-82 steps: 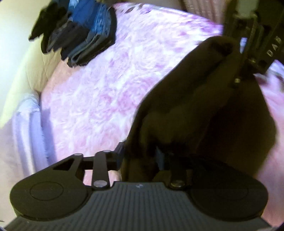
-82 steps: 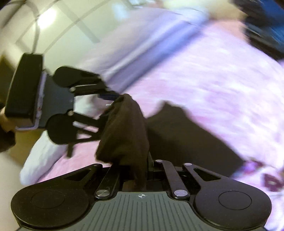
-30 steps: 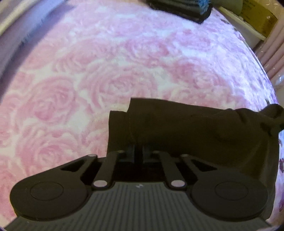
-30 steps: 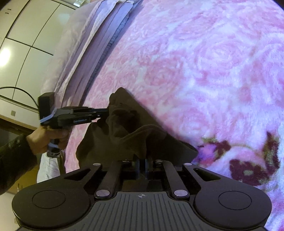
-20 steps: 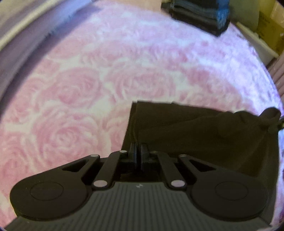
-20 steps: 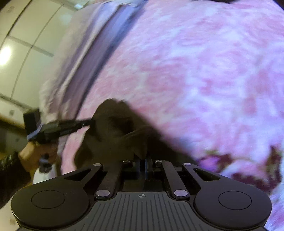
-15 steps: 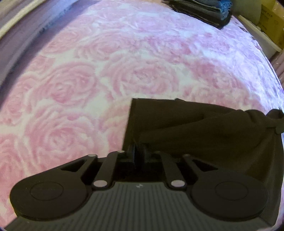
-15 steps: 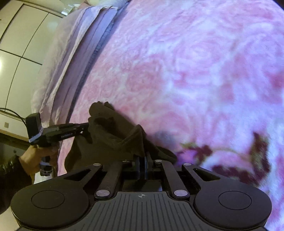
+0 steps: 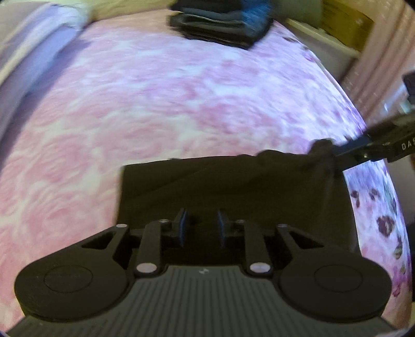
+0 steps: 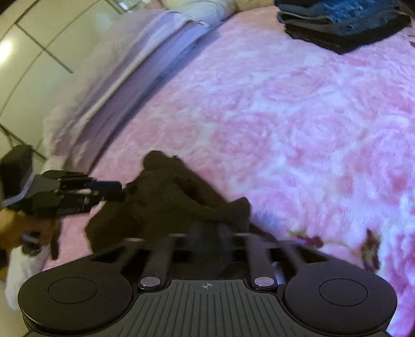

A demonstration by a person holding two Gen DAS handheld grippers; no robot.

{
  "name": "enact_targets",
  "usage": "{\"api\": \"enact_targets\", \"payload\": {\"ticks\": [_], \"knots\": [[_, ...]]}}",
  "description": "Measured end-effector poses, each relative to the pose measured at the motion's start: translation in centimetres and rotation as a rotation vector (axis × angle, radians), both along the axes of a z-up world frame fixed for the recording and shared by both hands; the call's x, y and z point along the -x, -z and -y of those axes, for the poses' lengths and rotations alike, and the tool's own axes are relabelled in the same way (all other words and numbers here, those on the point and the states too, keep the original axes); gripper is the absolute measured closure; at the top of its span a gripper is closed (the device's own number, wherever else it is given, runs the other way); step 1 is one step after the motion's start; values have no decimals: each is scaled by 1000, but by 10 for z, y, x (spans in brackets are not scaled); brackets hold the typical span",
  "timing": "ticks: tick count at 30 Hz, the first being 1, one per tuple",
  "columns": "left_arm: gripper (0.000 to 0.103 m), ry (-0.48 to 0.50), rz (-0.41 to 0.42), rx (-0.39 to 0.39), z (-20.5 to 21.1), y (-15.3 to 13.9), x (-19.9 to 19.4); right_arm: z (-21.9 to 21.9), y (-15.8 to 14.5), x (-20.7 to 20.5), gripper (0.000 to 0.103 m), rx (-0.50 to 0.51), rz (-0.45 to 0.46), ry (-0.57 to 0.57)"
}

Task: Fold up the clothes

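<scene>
Left wrist view: we find the dark brown garment (image 9: 233, 186) lying folded on the pink rose-patterned blanket (image 9: 160, 98) of the bed, its near edge directly under our left tool (image 9: 201, 226). The left tool's jaws are parting, its blue pads standing a small way apart, with cloth below them but nothing pinched. At the garment's far right corner we see our right tool (image 9: 337, 155) touching the bunched cloth. In the right wrist view that right tool (image 10: 207, 233) is blurred; its jaws are opening, the rumpled corner of the garment (image 10: 181, 197) lies between them, and the fingers do not appear to press on it. The left tool (image 10: 114, 190) appears at the garment's left end, carried by a hand (image 10: 18, 228). A stack of folded dark and blue clothes (image 10: 342, 23) sits well apart at the bed's far end.
</scene>
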State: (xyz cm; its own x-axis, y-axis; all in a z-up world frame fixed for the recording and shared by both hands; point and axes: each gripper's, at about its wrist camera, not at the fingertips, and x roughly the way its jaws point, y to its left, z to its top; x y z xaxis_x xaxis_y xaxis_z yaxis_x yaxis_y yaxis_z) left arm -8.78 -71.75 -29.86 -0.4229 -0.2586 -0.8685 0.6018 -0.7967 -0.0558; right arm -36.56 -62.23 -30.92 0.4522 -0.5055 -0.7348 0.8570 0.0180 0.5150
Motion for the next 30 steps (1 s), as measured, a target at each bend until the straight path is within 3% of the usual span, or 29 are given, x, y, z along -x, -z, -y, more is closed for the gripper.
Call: {"api": "enact_targets", "payload": {"ticks": [1,6,8,12,14,17,20,24,25,26,27,28,30], "knots": [[82,-3,2,-6,2,7,4,1,4,0,32,2,-8,10],[82,-35,6,-33,13,29,13,4,17,5,34,54,29,-34],[82,-49,1,-40,16,24,13,10,23,5,98,46,41,-79],[82,-55,-39,-2,15,2,18,6,14,25,98,-57,121,-39],[82,-46,-27,-17,20,10,28,-6,7,34,98,-79,126,-18],[79,-16,16,-15,27,35,43,-12,25,39,98,-135,130,22],[75,-23,7,-19,35,37,41,-5,45,42,98,-159,139,42],[77,-74,53,19,37,24,24,-6,32,43,96,-125,81,31],[79,-97,64,32,37,19,17,-10,23,42,87,-115,37,38],[79,-120,68,42,34,12,8,-15,14,40,66,-102,-8,50],[79,-136,69,52,30,5,-1,-20,5,37,58,-88,-52,62],[79,-149,70,60,25,-3,-10,-26,-5,33,53,-68,-64,61],[79,-158,64,66,8,-13,-27,-39,-22,22,53,-26,-52,33]]}}
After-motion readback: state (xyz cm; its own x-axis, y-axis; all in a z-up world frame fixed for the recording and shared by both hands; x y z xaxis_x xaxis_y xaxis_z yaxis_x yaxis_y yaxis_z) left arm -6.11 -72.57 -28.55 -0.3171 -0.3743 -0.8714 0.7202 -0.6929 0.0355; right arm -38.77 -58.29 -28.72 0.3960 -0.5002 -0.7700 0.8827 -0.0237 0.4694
